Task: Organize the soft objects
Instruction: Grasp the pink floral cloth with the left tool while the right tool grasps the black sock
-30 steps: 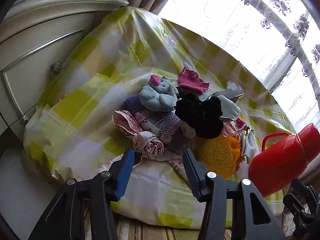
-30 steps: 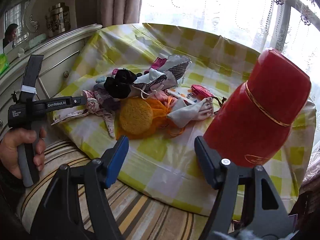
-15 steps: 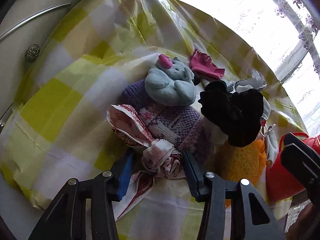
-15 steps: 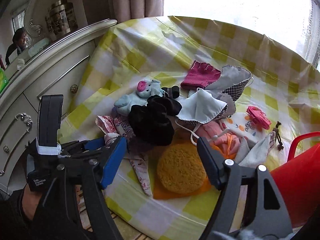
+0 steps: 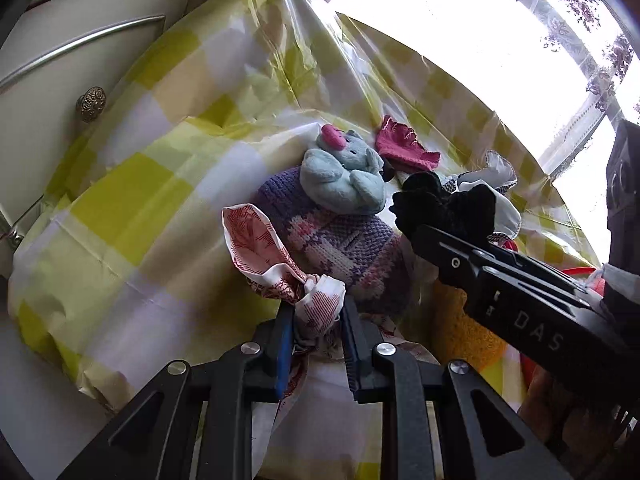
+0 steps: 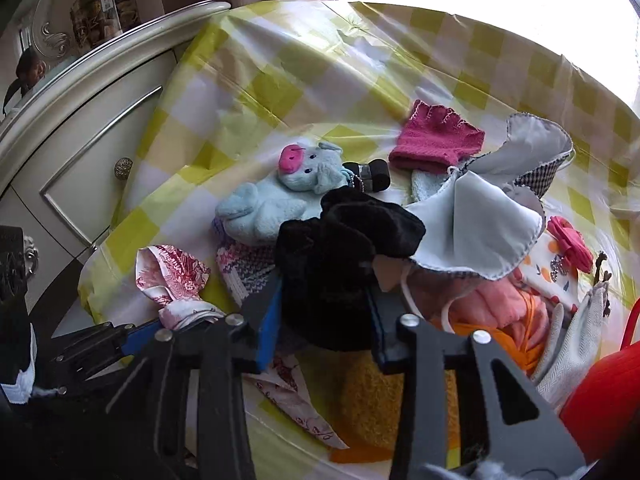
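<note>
Soft objects lie in one heap on the tabletop, which carries a yellow-and-white checked cover, beside a cream cabinet.

Left to right, in the right wrist view: a red-and-white patterned cloth at the near left edge of the heap; a pale blue plush toy with a pink snout resting on a purple knitted piece; a black fluffy cloth at the centre; a magenta knitted glove behind it; a grey cloth draped to its right; a pink flower clip further right. A yellow sponge lies at the near side. A red flask stands at the right edge.

The left hand-held gripper has its jaws narrowly parted and closing, with a bunched fold of the patterned cloth pinched between them.

The right hand-held gripper has its jaws moderately apart and closing, with the black fluffy cloth between them and both pads against its sides.
</note>
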